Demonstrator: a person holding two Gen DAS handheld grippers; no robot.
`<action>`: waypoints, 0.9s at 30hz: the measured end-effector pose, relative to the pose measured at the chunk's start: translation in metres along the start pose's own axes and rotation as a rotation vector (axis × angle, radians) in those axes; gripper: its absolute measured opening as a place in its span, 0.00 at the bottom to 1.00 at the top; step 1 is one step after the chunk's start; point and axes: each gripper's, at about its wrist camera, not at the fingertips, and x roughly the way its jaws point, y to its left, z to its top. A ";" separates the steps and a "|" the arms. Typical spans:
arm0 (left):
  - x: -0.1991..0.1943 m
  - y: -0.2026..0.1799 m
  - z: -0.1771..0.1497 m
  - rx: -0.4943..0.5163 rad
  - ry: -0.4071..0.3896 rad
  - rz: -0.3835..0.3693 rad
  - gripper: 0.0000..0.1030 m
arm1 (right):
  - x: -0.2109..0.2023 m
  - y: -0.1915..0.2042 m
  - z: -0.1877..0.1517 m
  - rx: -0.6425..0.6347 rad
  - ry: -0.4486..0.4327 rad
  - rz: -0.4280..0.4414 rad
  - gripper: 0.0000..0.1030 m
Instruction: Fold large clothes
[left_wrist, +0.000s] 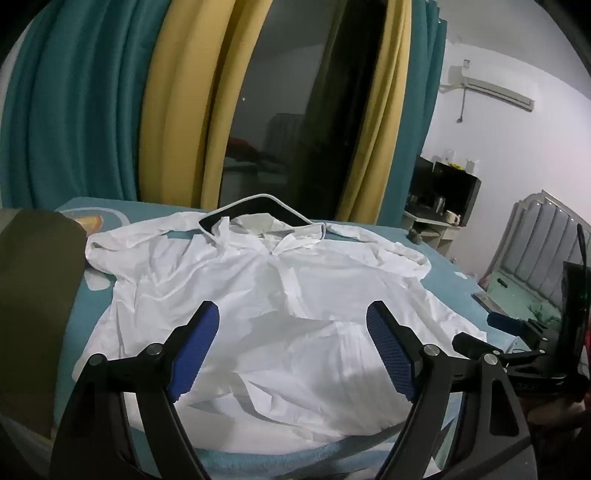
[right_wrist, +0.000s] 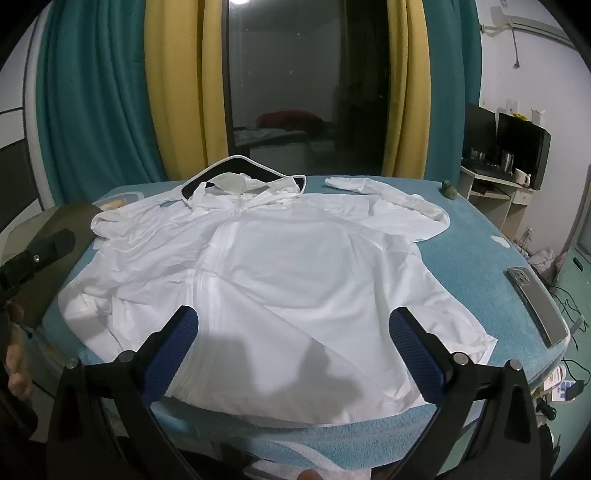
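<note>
Two grippers, each with two blue-padded fingers: left gripper (left_wrist: 291, 325) and right gripper (right_wrist: 295, 332), both spread wide, both holding nothing, both poised above the near hem. One white jacket (right_wrist: 280, 266), zip-fronted, laid face up and spread out on the teal bed cover (right_wrist: 469, 258); its near hem lies just past the fingertips of both grippers, its body stretches away from them. Fabric is thin and creased, more rumpled on the left half, smoother on the right. Two sleeves are folded back across the shoulders; one hood with dark lining and white piping sits at the far end. One phone (right_wrist: 539, 306), face down, near the bed's right edge. One olive cloth (left_wrist: 33, 295) at left. Beyond: teal and yellow curtains (right_wrist: 173, 88), one dark window.
</note>
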 end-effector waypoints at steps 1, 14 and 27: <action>0.001 0.001 0.000 -0.003 0.003 -0.001 0.82 | 0.001 0.000 0.000 0.000 0.003 0.001 0.99; 0.011 0.005 -0.002 -0.015 0.044 -0.012 0.82 | 0.002 0.000 0.000 0.000 0.006 0.003 0.99; 0.012 0.005 -0.004 -0.015 0.037 -0.002 0.82 | 0.002 0.000 0.000 -0.001 0.008 0.002 0.99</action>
